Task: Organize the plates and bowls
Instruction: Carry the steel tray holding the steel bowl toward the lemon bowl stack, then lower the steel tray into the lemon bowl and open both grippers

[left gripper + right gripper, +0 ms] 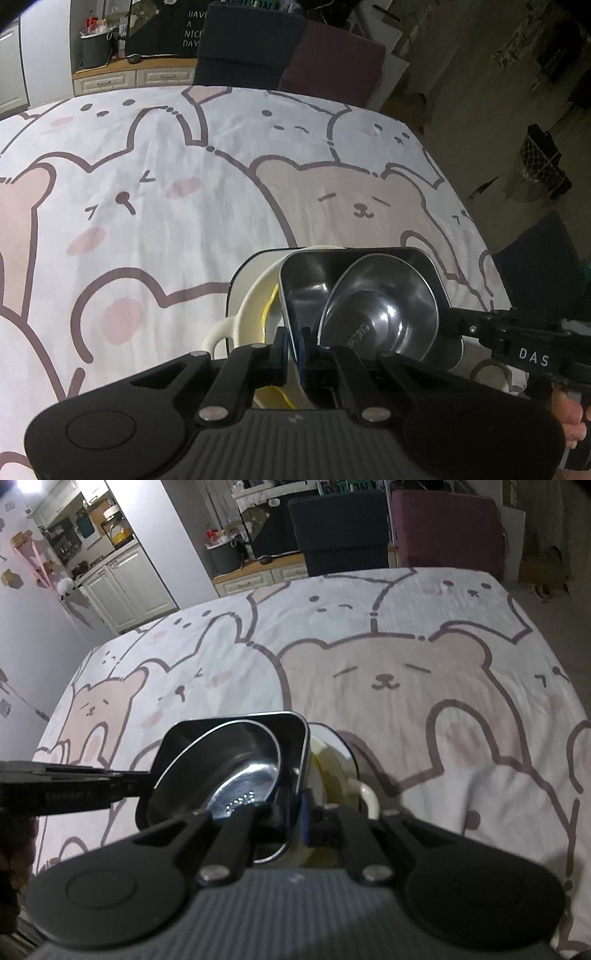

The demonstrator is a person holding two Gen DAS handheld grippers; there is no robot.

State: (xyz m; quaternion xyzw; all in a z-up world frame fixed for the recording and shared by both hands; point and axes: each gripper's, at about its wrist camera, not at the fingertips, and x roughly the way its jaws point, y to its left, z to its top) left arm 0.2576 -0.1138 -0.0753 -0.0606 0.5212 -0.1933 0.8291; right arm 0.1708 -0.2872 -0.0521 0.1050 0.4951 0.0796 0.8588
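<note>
A square steel tray holds a round steel bowl and sits tilted over a cream pot with a side handle and something yellow inside. My left gripper is shut on the tray's near rim. In the right wrist view the same steel tray with the round bowl sits on the cream pot, and my right gripper is shut on the tray's opposite rim. Each gripper shows in the other's view, at the far side of the tray.
The stack stands near the front edge of a table covered with a bear-print cloth. Two chairs, dark blue and maroon, stand at the table's far side. Cabinets lie beyond at the left.
</note>
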